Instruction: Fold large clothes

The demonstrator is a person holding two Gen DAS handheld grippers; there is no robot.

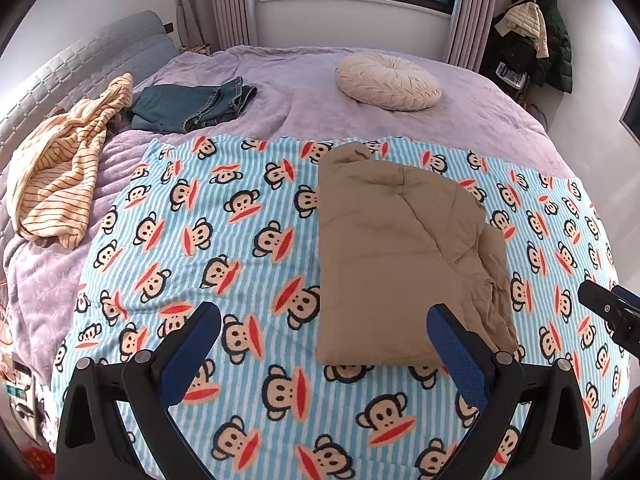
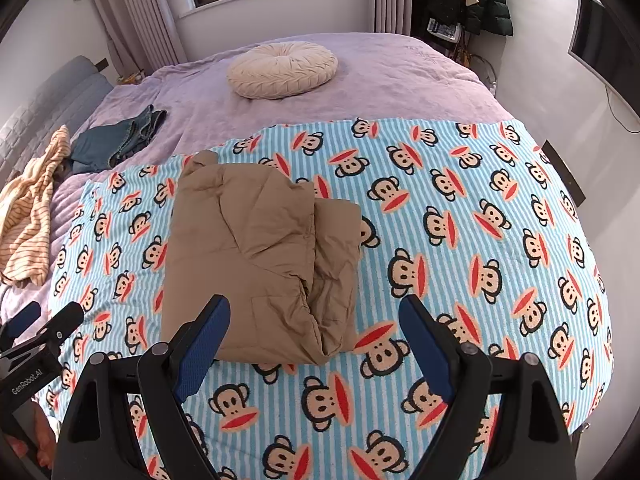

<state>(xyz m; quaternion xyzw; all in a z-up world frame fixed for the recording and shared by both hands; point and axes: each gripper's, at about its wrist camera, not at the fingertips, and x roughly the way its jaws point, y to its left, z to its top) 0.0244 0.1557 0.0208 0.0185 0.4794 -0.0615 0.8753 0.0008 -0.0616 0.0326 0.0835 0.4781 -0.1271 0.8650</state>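
Brown folded jacket (image 1: 404,256) lies on monkey-print blanket (image 1: 240,264); left tongs (image 1: 324,336) spread wide, empty; right tongs (image 2: 314,328) spread wide, empty, above jacket's near edge.

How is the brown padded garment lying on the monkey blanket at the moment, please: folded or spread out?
Folded: the brown padded garment forms a compact stacked rectangle, with layered edges showing along its right side.

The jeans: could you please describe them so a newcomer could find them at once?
Start at the purple bed. Near its headboard, beyond the monkey blanket, lie the folded jeans. They are dark blue denim, unlike the striped cream top beside them.
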